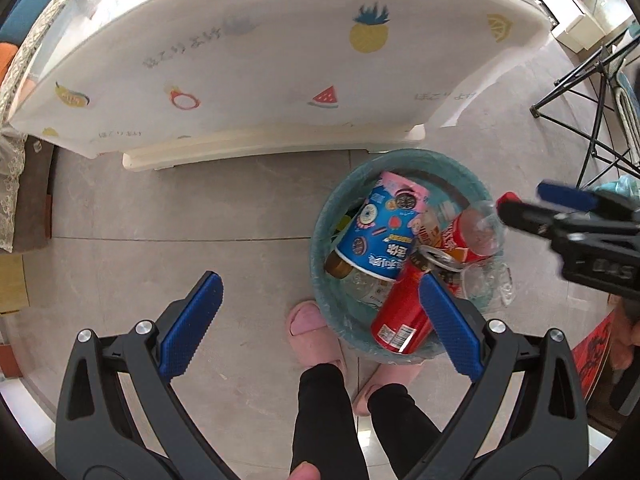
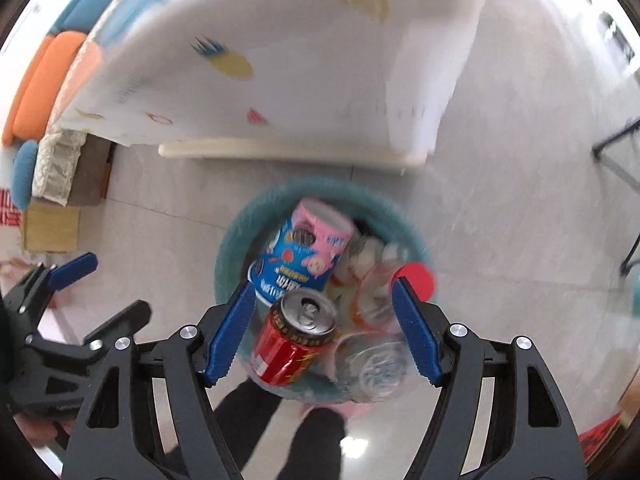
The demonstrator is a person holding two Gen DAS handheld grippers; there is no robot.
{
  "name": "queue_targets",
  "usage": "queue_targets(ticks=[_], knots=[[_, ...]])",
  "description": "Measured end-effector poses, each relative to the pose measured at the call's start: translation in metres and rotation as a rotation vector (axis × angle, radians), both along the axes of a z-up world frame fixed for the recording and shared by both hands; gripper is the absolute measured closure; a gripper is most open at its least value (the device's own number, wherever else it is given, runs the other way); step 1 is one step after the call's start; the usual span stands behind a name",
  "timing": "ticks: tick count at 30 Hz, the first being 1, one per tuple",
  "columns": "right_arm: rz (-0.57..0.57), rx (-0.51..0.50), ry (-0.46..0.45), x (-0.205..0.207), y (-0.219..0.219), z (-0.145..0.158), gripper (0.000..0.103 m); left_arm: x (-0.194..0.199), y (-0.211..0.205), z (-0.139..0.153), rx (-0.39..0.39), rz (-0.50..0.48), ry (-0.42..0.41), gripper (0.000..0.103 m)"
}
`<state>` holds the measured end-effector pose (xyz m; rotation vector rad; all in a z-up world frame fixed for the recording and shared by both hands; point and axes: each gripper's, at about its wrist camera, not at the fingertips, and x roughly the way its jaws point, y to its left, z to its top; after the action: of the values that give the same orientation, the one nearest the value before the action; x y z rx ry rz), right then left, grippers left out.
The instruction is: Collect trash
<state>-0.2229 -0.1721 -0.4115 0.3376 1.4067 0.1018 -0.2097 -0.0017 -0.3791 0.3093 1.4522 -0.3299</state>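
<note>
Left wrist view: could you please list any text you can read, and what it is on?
Tablecloth: "ほこりよけ", as best I can tell.
Cup: Chinese characters, upside down, not legible.
Can: label print too small.
Bottle: red label blurred.

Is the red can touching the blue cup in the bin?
Touching. In the left wrist view the red can leans on the blue cup's rim with no gap; the blurred right wrist view agrees.
</note>
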Motion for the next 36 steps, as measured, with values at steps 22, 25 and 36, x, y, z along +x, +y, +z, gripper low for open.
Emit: queue_targets(ticks=[22, 25, 36], knots=[[-0.066, -0.024, -0.233, 0.044, -0.049, 0.281, 0.032, 0.041, -0.047, 0.258, -0.017, -0.038, -0.231, 0.007], [-0.069, -0.032, -0.252, 0.065, -0.047, 0.306, 0.032, 0.061, -0.045, 0.279, -0.028, -0.023, -0.236, 0.007], [-0.114, -0.062, -0.295, 0.178, -0.027, 0.378, 0.032, 0.166, -0.028, 0.327, -0.077, -0.032, -0.262, 0.007]])
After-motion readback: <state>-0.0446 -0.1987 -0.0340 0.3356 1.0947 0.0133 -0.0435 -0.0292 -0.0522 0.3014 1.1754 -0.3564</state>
